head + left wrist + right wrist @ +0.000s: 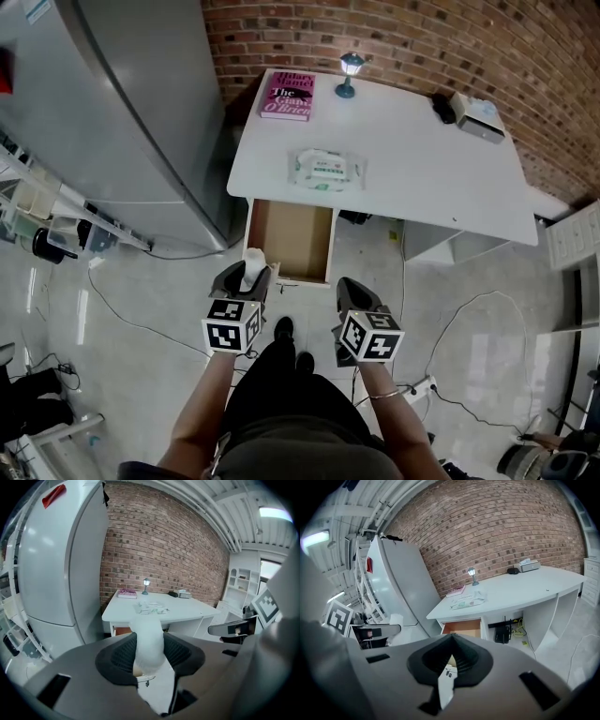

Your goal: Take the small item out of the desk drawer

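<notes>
**Small item out of drawer, in left claw**

The left claw (150, 645) is gripping the small white item (149, 637). In the left gripper view the item is standing upright between the two dark pads, and both pads are pressing on its sides. From the head view, the claw is holding the item clear of the drawer (291, 239), just outside the drawer's near left corner and above the floor (450, 281).

The drawer is standing pulled out from under the bench (412, 169), showing a bare brown bottom.

The right claw (451, 654) is showing its pads meeting at the tips, closed on nothing. It is hovering beside the left one, short of the drawer front.

On the bench top a pink book (287, 97), a small lamp (350, 73), a pack of wipes (325, 169) and a small box (478, 117) are lying well apart. A grey fridge (122, 122) is standing beside the bench's left end.
</notes>
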